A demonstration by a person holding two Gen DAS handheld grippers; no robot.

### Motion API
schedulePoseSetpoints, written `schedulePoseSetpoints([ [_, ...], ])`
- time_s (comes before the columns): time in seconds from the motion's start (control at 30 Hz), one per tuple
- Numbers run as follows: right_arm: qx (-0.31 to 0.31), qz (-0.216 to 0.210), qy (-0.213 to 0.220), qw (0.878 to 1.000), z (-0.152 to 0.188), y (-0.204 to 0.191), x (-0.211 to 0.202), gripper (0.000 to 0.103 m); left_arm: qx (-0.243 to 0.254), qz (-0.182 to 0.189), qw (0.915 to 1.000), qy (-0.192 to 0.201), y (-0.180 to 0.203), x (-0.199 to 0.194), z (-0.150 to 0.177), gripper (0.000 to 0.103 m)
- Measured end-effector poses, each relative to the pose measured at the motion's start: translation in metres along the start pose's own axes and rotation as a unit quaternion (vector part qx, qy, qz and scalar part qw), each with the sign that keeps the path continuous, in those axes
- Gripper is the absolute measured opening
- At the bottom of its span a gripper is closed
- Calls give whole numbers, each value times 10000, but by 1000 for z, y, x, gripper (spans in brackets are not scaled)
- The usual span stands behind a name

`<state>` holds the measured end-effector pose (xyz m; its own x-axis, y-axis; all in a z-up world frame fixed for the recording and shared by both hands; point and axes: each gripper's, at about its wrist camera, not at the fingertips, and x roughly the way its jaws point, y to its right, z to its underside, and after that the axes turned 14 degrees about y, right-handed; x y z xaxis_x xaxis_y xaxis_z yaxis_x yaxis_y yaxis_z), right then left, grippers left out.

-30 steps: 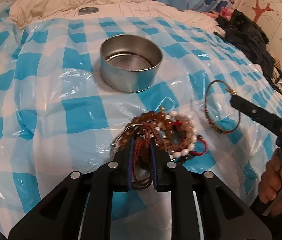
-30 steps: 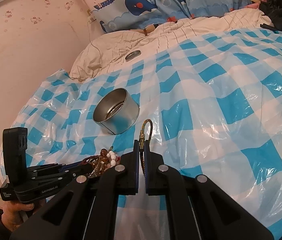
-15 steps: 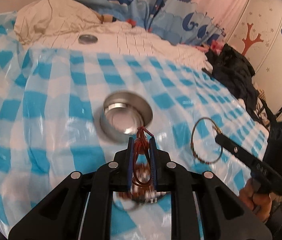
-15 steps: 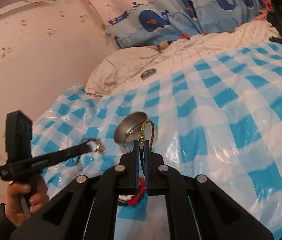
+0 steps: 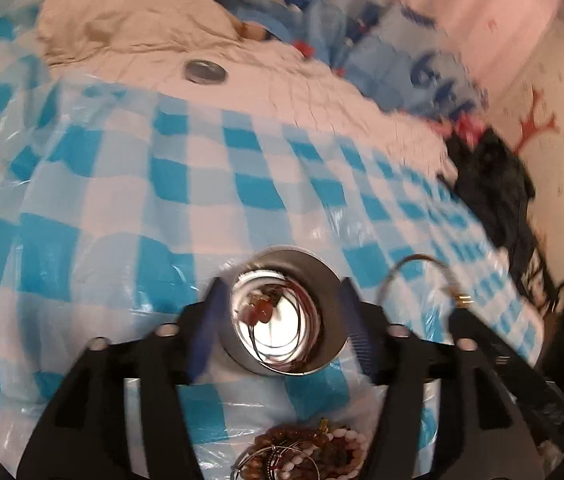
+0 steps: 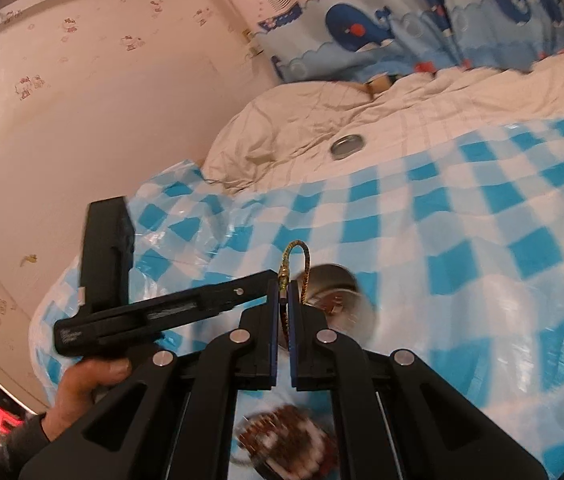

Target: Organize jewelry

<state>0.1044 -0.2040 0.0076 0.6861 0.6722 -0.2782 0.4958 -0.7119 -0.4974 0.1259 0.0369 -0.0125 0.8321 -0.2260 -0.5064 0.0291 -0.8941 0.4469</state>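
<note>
- Your left gripper (image 5: 282, 320) hangs right over the round tin (image 5: 282, 316), its jaws just sprung apart with nothing pressed between them; the reddish cord bracelet (image 5: 278, 316) now lies inside the tin, on its shiny bottom.
- Your right gripper (image 6: 282, 308) has its jaws pinched tight on the clasp end of a thin braided bangle (image 6: 297, 264), whose loop stands up past the fingertips.
- In the right wrist view the tin (image 6: 338, 296) sits just beyond and slightly right of those fingertips, so the bangle is near it but, as far as you can judge, not yet squarely above the opening.
- The left tool (image 6: 162, 312) reaches across from the left toward the same spot; you likely need it out of the way before the right one drops its load.
- The bangle's loop stands on edge; lowered over the mouth, it should fall in flat.
- The remaining pile of beaded bracelets (image 5: 306, 452) lies on the checked sheet (image 5: 122, 200), near side of the tin, under both tools.
</note>
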Motion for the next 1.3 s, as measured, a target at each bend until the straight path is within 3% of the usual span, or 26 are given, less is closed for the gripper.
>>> schedulePoseSetpoints([
  [0.07, 137, -151, -171, 9996, 0, 2, 20, 5, -155, -235, 9995, 107, -12, -11, -1, 68],
  [0.17, -27, 452, -670, 9967, 11, 13, 54, 5, -302, -611, 9976, 112, -25, -25, 5, 71],
  [0.27, 183, 666, -692, 9952, 17, 27, 43, 5, -134, -983, 9951, 4, -23, -35, 16, 72],
  [0.33, 123, 744, -596, 9954, 17, 28, 26, 6, 64, -1002, 9949, 22, -13, -41, 23, 75],
  [0.37, 96, 769, -554, 9955, 17, 28, 16, 12, 187, -1048, 9943, 40, -8, -45, 26, 79],
  [0.4, 45, 801, -509, 9955, 20, 26, 1, 30, 359, -1150, 9927, 88, -2, -50, 32, 81],
  [0.47, -122, 900, -390, 9951, 26, 23, -22, 50, 633, -1439, 9874, 196, 6, -62, 48, 87],
  [0.5, -284, 998, -312, 9941, 32, 19, -37, 50, 714, -1578, 9848, 164, 9, -62, 55, 87],
  [0.6, -595, 1147, -332, 9911, 49, 9, -62, 52, 852, -1485, 9852, -14, 18, -57, 58, 87],
  [0.7, -704, 1211, -324, 9896, 57, 2, -68, 58, 1089, -1599, 9811, 101, 32, -60, 61, 88],
  [0.97, -745, 1383, -162, 9874, 60, -7, -74, 68, 1279, -1365, 9822, 178, 62, -71, 65, 93],
  [1.3, -686, 1421, -221, 9872, 65, -6, -71, 72, 1282, -1474, 9806, 147, 59, -73, 65, 94],
])
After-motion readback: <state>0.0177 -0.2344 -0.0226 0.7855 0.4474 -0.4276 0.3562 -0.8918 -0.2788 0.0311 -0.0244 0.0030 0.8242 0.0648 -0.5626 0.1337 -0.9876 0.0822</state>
